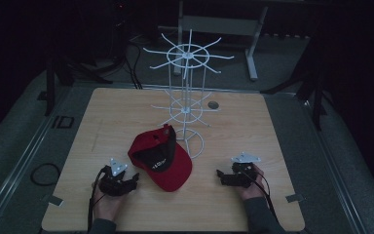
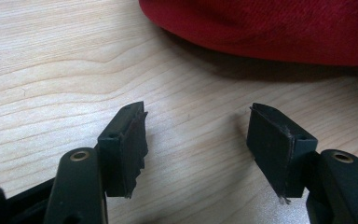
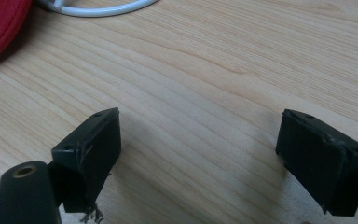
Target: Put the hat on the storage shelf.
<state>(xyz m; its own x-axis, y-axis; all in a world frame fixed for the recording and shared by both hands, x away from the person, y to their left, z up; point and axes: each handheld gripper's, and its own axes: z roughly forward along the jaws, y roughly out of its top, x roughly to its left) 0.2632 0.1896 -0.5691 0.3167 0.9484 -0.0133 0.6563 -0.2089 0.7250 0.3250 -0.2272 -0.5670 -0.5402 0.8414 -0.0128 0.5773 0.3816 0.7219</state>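
Note:
A red cap with a black lining lies upside down on the wooden table, its brim toward the near edge. A white wire display rack stands just behind it. My left gripper rests on the table left of the cap, pointing at it, held in a hand. In the left gripper view my left gripper is open over bare wood, the cap just ahead. My right gripper rests right of the cap. In the right gripper view my right gripper stands open with nothing between its jaws.
The rack's ring base and the cap's edge lie ahead in the right gripper view. A small round grey disc sits on the table behind the rack. Dark floor, cables and a stand leg surround the table.

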